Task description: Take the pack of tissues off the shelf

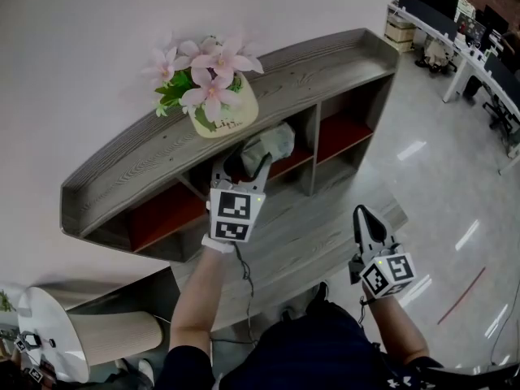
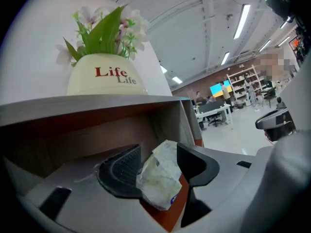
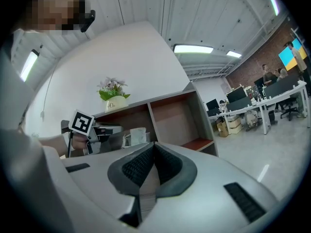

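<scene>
The pack of tissues (image 1: 274,142) (image 2: 161,175), a crumpled pale-green wrapper, lies in the middle compartment of the grey wooden shelf (image 1: 276,84) on its red floor. My left gripper (image 1: 242,162) (image 2: 160,155) reaches into that compartment, and its jaws stand wide on either side of the pack without clamping it. In the right gripper view the pack (image 3: 137,136) shows ahead of the left gripper (image 3: 104,130). My right gripper (image 1: 360,213) (image 3: 153,148) hangs lower, in front of the shelf's bottom ledge, with its jaws shut on nothing.
A cream pot of pink flowers (image 1: 219,114) (image 2: 107,77) stands on the shelf top directly above the compartment. Side compartments with red floors (image 1: 340,132) flank it. Office desks and chairs (image 1: 455,31) stand far right. A white chair (image 1: 50,331) is at the lower left.
</scene>
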